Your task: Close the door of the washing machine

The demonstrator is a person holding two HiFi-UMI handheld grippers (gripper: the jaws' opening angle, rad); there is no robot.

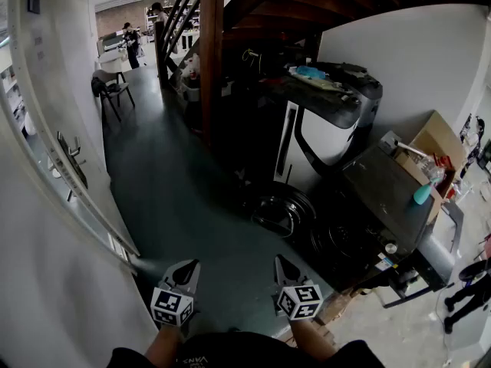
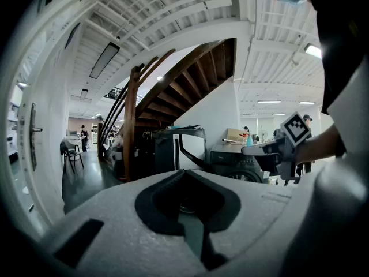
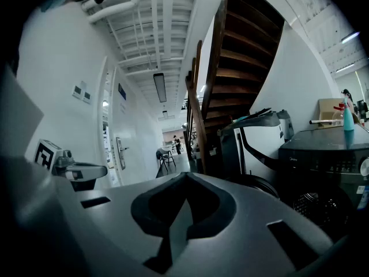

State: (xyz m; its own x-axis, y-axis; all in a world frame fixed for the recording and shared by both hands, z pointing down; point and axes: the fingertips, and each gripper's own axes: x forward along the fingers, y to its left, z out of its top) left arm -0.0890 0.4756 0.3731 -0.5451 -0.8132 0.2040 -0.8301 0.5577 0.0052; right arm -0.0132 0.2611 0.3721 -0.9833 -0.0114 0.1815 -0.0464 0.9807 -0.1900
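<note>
- Nothing here reads cleanly for you.
- Ahead and right of your right gripper, the washing machine has a small pale brand mark on its top panel. It's too small to spell out.
- Just behind your left gripper, there are pale letters on your dark top, cut off at the edge.
- Your marker cubes show only black-and-white squares, no words.
</note>
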